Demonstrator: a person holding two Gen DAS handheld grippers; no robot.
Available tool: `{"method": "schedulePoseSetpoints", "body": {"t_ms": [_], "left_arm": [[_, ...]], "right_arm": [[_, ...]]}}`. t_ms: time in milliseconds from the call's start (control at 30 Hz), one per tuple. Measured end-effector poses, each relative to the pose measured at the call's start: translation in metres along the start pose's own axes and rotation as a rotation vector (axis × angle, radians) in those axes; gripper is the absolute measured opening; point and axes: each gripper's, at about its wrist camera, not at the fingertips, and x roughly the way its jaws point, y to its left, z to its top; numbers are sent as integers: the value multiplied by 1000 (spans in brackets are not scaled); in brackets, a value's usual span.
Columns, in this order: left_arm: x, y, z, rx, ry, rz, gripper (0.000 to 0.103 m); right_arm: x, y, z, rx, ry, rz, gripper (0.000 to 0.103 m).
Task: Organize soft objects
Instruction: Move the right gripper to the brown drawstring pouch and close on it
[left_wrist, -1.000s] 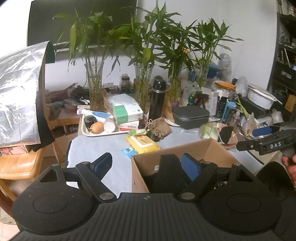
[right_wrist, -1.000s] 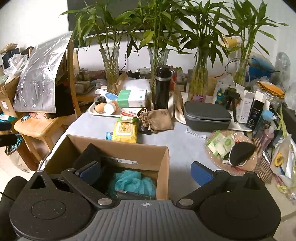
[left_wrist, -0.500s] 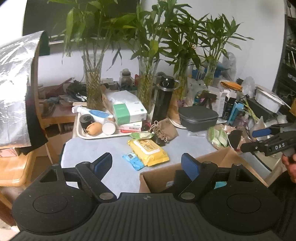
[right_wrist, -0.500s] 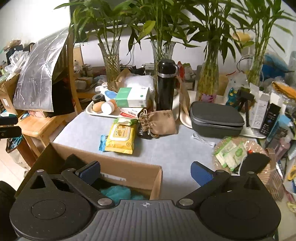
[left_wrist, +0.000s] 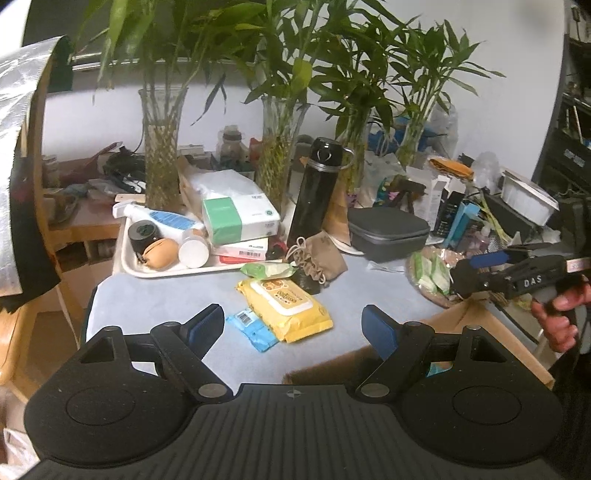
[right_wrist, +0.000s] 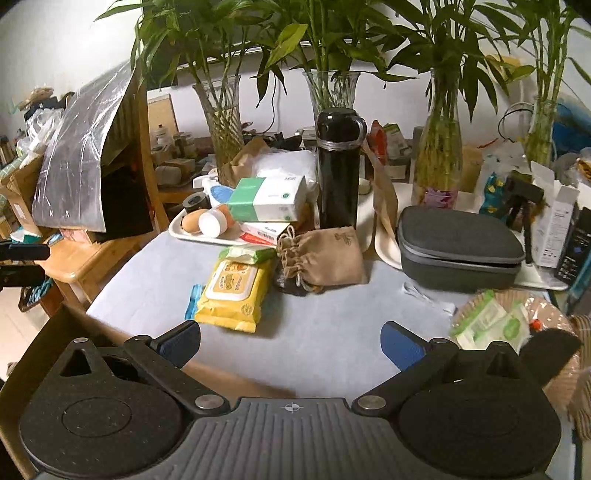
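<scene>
A yellow wipes pack (left_wrist: 284, 304) (right_wrist: 232, 295) lies on the grey table mat, with a small blue packet (left_wrist: 253, 328) beside it and a green packet (right_wrist: 245, 254) behind it. A tan drawstring pouch (left_wrist: 319, 258) (right_wrist: 321, 256) lies by the black flask. My left gripper (left_wrist: 293, 328) is open and empty, above the mat just short of the wipes. My right gripper (right_wrist: 290, 343) is open and empty over the mat. It also shows in the left wrist view (left_wrist: 491, 273) at the right. The cardboard box (left_wrist: 332, 365) (right_wrist: 33, 354) sits at the near edge.
A white tray (left_wrist: 123, 258) holds a tissue box (right_wrist: 267, 197) and small items. A black flask (right_wrist: 338, 166), glass vases with bamboo (right_wrist: 218, 125), a grey zip case (right_wrist: 458, 245) and a woven plate with packets (right_wrist: 491, 321) crowd the back and right.
Both grippers have risen and moved forward from over the box to over the mat. The box has slid down to the bottom edge of both views. Both stay open.
</scene>
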Motion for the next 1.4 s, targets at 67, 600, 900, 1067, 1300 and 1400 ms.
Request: {"method": "schedulePoseSetpoints", "body": {"t_ms": [67,600,900,1067,1300,1400], "left_arm": [[6,3,2,10,-1,-7,82],[80,54,-7,-107,-72,-126,82],[112,80,-26,-238,-65,-145,81],[123,82,-28,-230,-49,-105,81],[135,86,-28,-230,-29,-98,81],[139,89,-29,-239,-22,-101,81]], "right_arm": [[8,-4,0,-13,-10,11,103],[72,-28,8,-128,-14,77,95],[114,-40,15,-145,-25,132,87],[142,-40,23,-156,-7,164,80],[181,-40,33,-140,9,200,75],[195,-38,37,-131,10,213,75]]}}
